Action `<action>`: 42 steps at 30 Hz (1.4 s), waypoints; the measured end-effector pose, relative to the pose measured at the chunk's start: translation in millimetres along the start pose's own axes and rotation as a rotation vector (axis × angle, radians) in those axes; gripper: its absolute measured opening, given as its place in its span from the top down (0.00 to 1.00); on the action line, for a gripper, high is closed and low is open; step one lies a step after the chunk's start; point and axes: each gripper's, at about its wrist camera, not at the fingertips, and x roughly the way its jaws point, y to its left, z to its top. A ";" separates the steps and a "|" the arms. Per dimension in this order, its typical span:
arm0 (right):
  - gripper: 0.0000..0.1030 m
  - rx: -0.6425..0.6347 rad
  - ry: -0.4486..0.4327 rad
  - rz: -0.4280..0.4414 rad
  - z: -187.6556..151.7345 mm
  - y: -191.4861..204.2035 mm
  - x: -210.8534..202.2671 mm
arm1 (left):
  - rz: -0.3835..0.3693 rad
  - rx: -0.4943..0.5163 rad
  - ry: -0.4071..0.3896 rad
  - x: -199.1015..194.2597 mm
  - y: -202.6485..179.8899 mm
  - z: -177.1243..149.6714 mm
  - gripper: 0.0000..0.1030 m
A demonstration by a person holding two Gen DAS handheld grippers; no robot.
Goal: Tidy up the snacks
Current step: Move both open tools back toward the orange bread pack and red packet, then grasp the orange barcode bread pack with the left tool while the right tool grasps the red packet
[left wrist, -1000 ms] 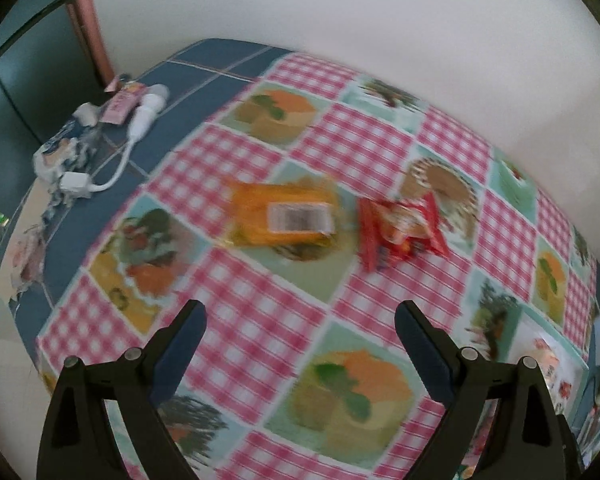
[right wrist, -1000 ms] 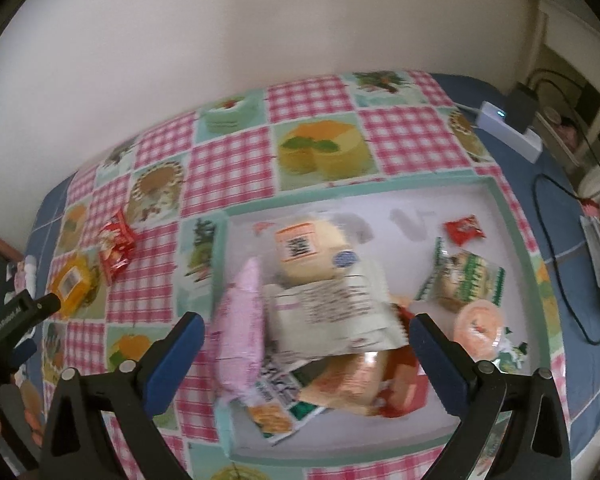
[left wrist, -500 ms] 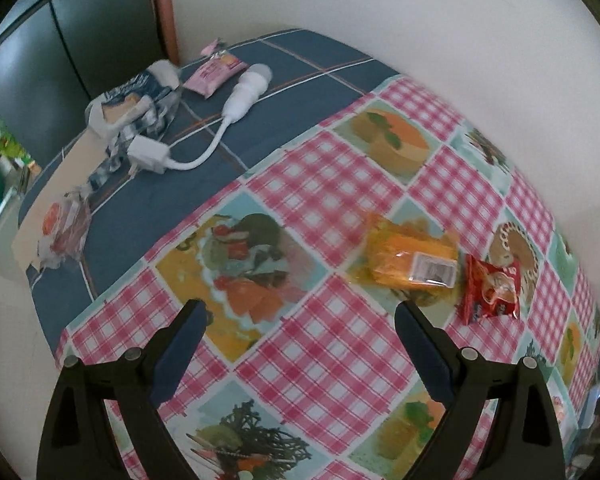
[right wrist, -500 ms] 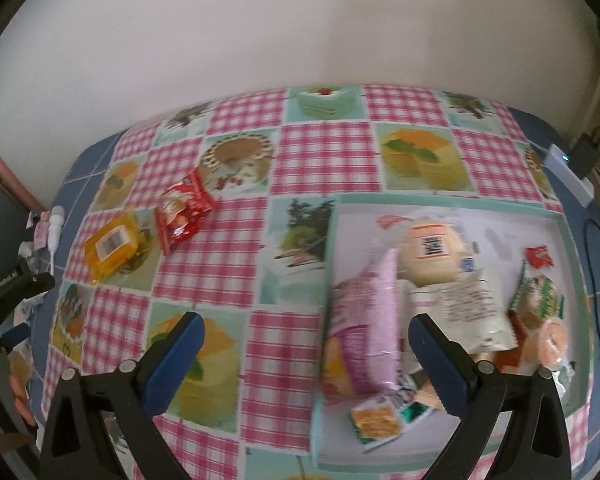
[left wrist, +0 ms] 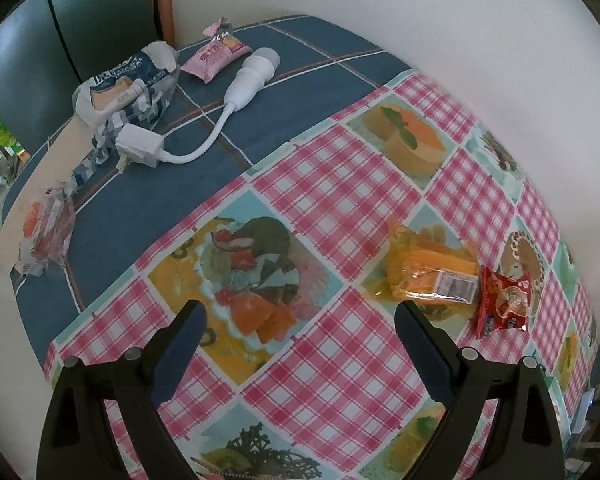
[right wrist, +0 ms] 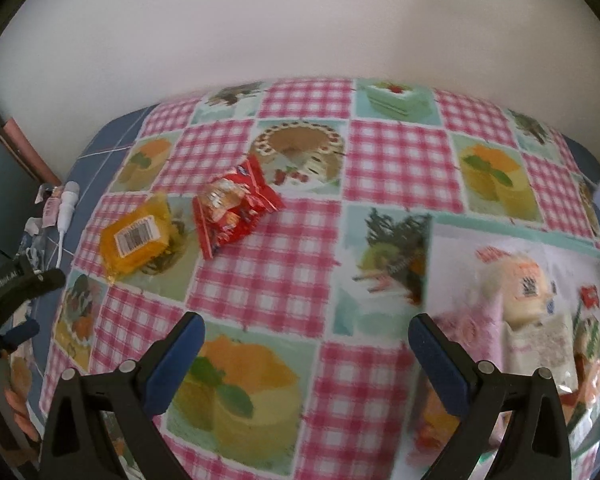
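An orange snack pack (left wrist: 432, 272) and a red snack pack (left wrist: 502, 302) lie side by side on the checked tablecloth; both also show in the right wrist view, orange (right wrist: 138, 236) and red (right wrist: 232, 208). My left gripper (left wrist: 300, 326) is open and empty, above the cloth to the left of the orange pack. My right gripper (right wrist: 306, 338) is open and empty, over the cloth between the two packs and a pale green tray (right wrist: 430, 248) at the right that holds several snacks. A pink snack pack (left wrist: 216, 56) lies at the far blue corner.
A white plug with cable (left wrist: 236, 92), a crumpled blue-white bag (left wrist: 128, 84) and a clear wrapped snack (left wrist: 46, 232) lie on the blue cloth at the table's left end. A white wall runs behind the table. The left gripper shows at the left edge of the right wrist view (right wrist: 16, 284).
Both cameras swung left. The left view now takes in the blue table end, with the two packs shifted right. The right view left the tray and now centres on open cloth.
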 end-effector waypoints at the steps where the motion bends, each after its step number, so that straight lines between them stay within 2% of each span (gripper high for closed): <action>1: 0.00 -0.005 -0.003 0.006 2.6 3.4 1.9 | 0.000 -0.005 0.005 2.7 1.8 1.1 0.08; 10: 0.00 -0.022 -0.003 0.071 18.1 25.3 22.9 | 0.005 -0.008 0.035 21.1 7.5 6.6 0.07; 21: 0.00 0.015 0.031 0.069 43.0 19.6 51.5 | -0.026 -0.009 0.020 35.0 -8.6 23.9 0.08; 25: 0.00 0.032 0.015 0.040 59.9 18.1 53.8 | -0.056 -0.012 0.016 40.2 -14.7 28.1 0.07; 29: 0.00 0.082 0.017 0.065 76.2 14.5 55.6 | -0.112 -0.013 0.005 46.8 -22.5 33.6 0.07; 32: 0.00 0.090 0.022 0.070 84.5 16.8 59.8 | -0.128 -0.012 -0.009 48.5 -27.9 36.2 0.08; 35: 0.00 0.080 0.034 0.062 88.8 20.0 68.1 | -0.131 0.009 -0.029 49.8 -36.9 37.8 0.07; 42: 0.00 0.081 0.074 0.099 85.7 26.2 92.9 | -0.194 0.063 -0.022 57.4 -62.7 34.9 0.07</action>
